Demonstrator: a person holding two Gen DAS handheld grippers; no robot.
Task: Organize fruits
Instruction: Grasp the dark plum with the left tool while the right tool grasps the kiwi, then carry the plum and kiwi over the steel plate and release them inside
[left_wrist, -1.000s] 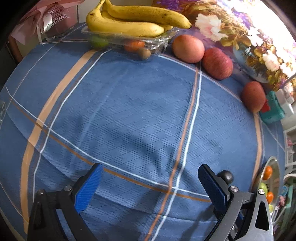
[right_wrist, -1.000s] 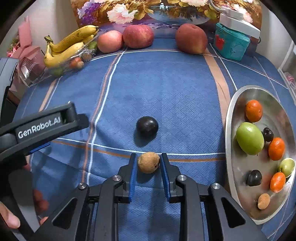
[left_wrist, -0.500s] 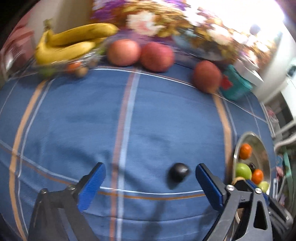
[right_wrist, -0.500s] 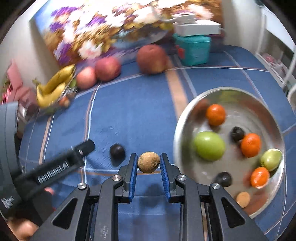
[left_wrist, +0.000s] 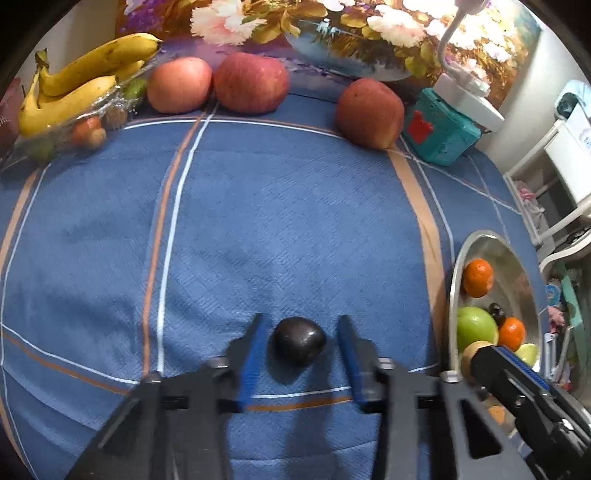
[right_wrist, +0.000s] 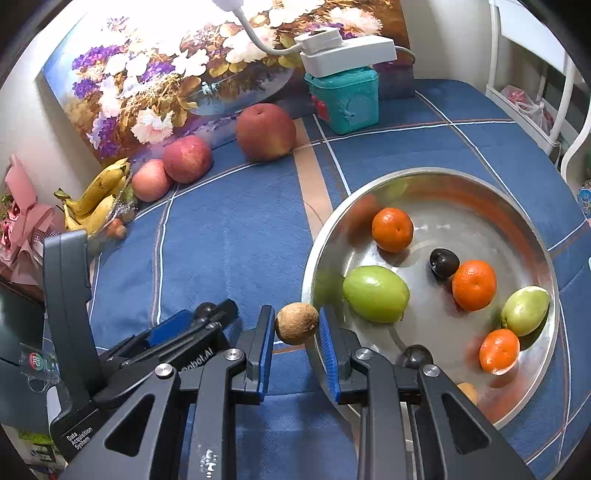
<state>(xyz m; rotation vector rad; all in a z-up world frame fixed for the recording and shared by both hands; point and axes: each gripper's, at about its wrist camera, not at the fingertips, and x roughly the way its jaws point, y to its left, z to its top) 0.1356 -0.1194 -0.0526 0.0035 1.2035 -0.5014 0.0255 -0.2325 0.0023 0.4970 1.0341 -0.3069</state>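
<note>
- Covering the whole table is a blue cloth (left_wrist: 295, 206) crossed by tan and white stripes, with a flower painting (right_wrist: 177, 74) propped along its far edge.
- Sitting at the right of the cloth, a round metal tray (right_wrist: 532, 236) holds three small oranges (right_wrist: 392, 229), two green fruits (right_wrist: 376, 294), a dark plum (right_wrist: 444, 262), and at its near edge another dark fruit and a small brown one, both half hidden behind the gripper.
- Lying by the far left corner, a bunch of bananas (left_wrist: 74, 85) rests on a clear pack of small fruit; three red apples (left_wrist: 251, 82) line the far edge, and a teal box (right_wrist: 345, 99) with a white lamp base on top stands to their right.
- Pointing steeply down, the left gripper (left_wrist: 301, 343) has its jaws either side of a dark plum on the cloth (left_wrist: 299, 340); they have just been closing, and a narrow gap shows on each side, so the pads do not yet press it.
- Hanging at the tray's near-left rim, the right gripper (right_wrist: 297, 325) is clamped on a small round brown fruit (right_wrist: 296, 323), lifted clear of the cloth.
</note>
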